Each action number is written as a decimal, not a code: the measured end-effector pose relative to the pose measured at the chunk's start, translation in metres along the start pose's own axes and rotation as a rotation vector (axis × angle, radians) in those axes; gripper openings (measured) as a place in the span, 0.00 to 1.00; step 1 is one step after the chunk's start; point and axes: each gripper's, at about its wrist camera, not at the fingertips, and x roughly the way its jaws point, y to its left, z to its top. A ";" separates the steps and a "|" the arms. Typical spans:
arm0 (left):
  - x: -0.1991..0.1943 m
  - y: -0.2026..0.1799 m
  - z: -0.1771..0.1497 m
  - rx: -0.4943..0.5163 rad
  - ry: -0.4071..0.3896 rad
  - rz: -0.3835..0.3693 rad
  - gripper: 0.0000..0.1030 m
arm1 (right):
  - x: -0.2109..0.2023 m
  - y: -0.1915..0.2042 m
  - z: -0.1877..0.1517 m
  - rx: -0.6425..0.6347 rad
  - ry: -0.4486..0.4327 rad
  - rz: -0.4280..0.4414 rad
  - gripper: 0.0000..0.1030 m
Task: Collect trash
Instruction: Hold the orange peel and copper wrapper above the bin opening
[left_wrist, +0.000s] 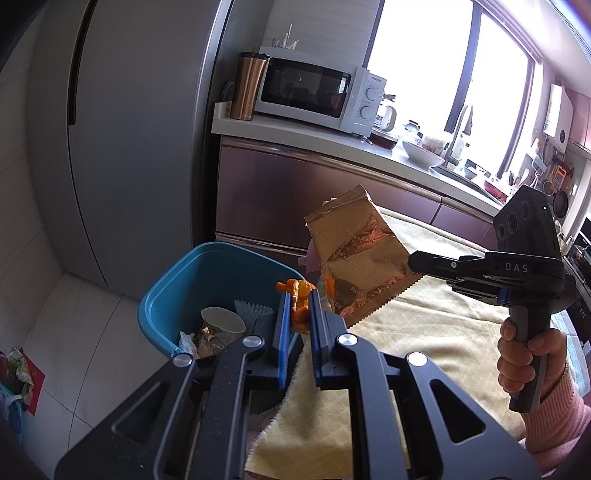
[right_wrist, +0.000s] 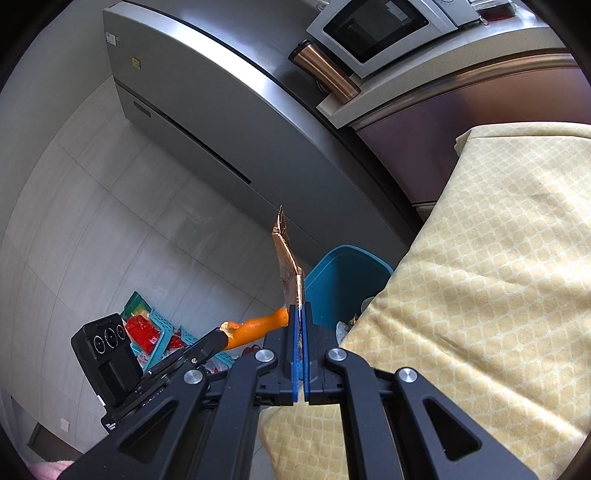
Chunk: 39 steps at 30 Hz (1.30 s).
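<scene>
A piece of orange peel (left_wrist: 301, 291) is pinched between the blue pads of my left gripper (left_wrist: 298, 301), just above the near rim of a blue trash bin (left_wrist: 192, 273). The bin holds a paper cup (left_wrist: 223, 321) and crumpled wrappers. My right gripper (left_wrist: 413, 263) reaches in from the right, shut on a crinkled gold foil wrapper (left_wrist: 354, 251) held in the air beside the bin. In the right wrist view the gold wrapper (right_wrist: 289, 266) stands edge-on between the shut pads of the right gripper (right_wrist: 300, 310). There the orange peel (right_wrist: 258, 326) hangs from the left gripper (right_wrist: 221, 336), left of the bin (right_wrist: 343, 280).
A table under a yellow patterned cloth (right_wrist: 498, 258) lies right of the bin. A grey fridge (left_wrist: 140, 140) stands behind the bin. The counter (left_wrist: 332, 136) carries a microwave (left_wrist: 317, 92) and a copper tumbler (left_wrist: 248, 86). Teal baskets with red packets (right_wrist: 155, 332) sit on the tiled floor.
</scene>
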 end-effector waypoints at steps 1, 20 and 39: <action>0.000 0.001 0.000 -0.002 0.001 0.002 0.10 | 0.001 0.000 0.000 0.002 0.001 0.000 0.01; 0.004 0.009 -0.002 -0.022 0.009 0.035 0.10 | 0.020 -0.004 0.000 0.020 0.026 -0.004 0.01; 0.015 0.016 -0.004 -0.031 0.029 0.078 0.10 | 0.040 -0.001 0.000 0.030 0.058 -0.020 0.01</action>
